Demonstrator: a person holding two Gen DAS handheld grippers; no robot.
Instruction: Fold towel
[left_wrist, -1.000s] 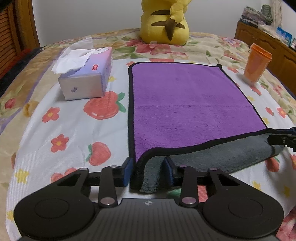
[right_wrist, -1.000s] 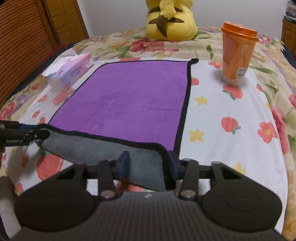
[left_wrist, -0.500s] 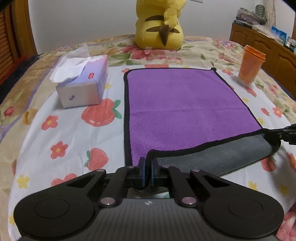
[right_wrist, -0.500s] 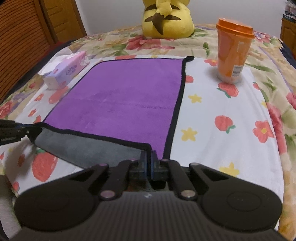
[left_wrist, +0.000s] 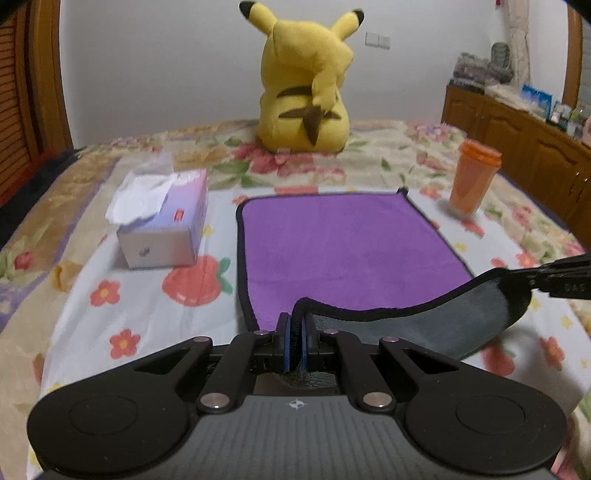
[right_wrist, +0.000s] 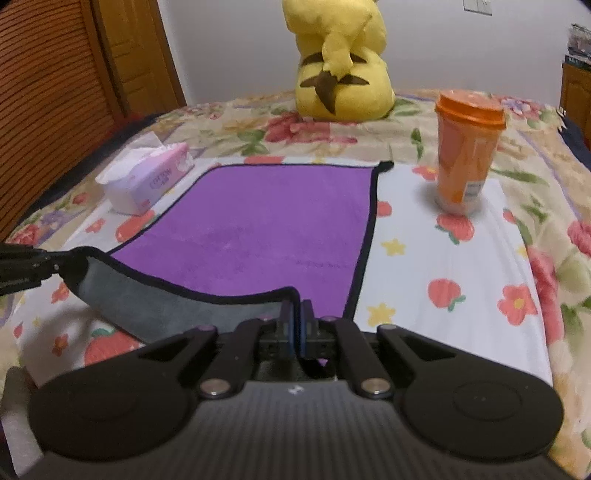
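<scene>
While both near corners are lifted, the main risk is uneven carry: if one side leads, the near hem lands skewed on the far hem and the fold comes out crooked. A thin corner could also slip out under tension. Towel (left_wrist: 347, 243) lies purple side up on the bed (left_wrist: 110, 317), near edge raised, grey underside showing. Left gripper (left_wrist: 294, 341) fingers pinched onto the near left corner; right gripper (right_wrist: 295, 332) fingers pinched onto the near right corner. Orange cup (right_wrist: 466, 155) stands just beside the right hem, tissue box (left_wrist: 164, 221) beside the left; a wide swing could clip either
</scene>
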